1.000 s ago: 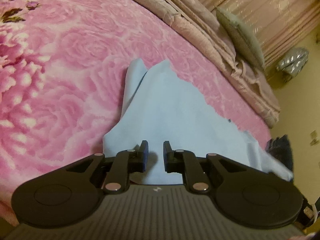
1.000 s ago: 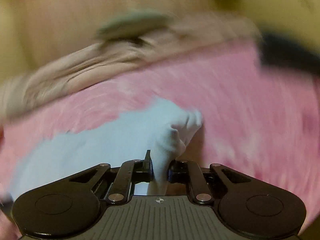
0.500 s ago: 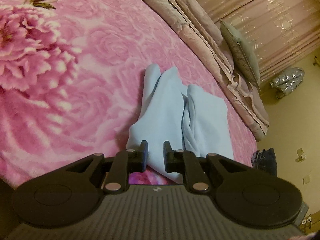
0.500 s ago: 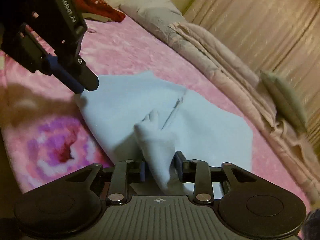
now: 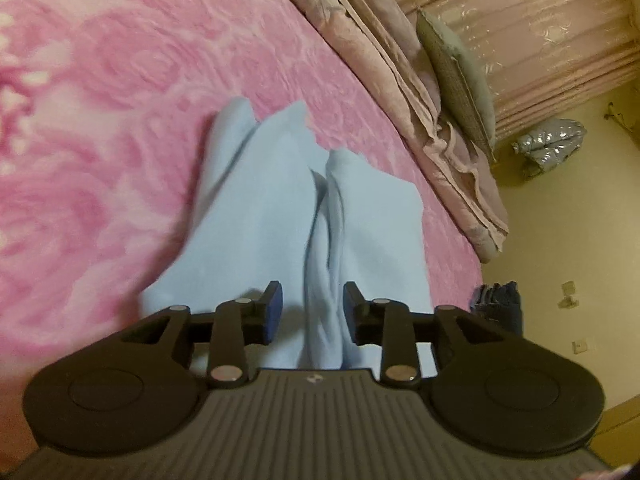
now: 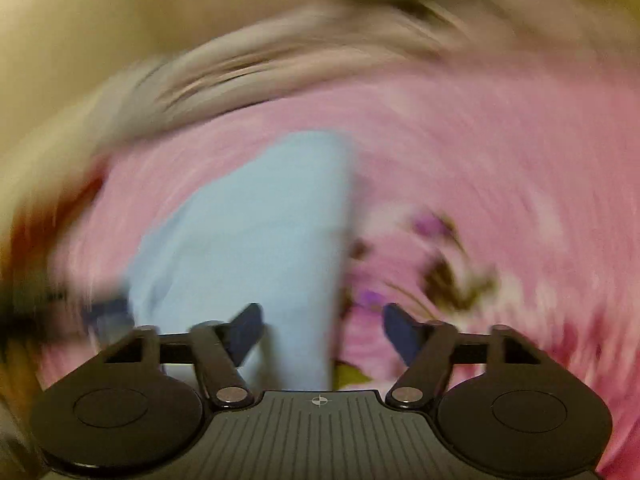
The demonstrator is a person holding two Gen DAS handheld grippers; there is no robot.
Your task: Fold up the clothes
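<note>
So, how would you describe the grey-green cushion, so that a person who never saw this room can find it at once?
Start from the big pink rose-patterned blanket covering the bed. Along its far edge lies a folded beige quilt, before the curtains. The cushion stands on that quilt, leaning on the curtains: the only grey-green, flat square thing among pink and beige.

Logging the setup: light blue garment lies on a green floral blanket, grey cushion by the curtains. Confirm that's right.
Wrong colour: the blanket is pink, as the left wrist view shows. The light blue garment does lie on it, and the grey cushion sits by the curtains.
</note>
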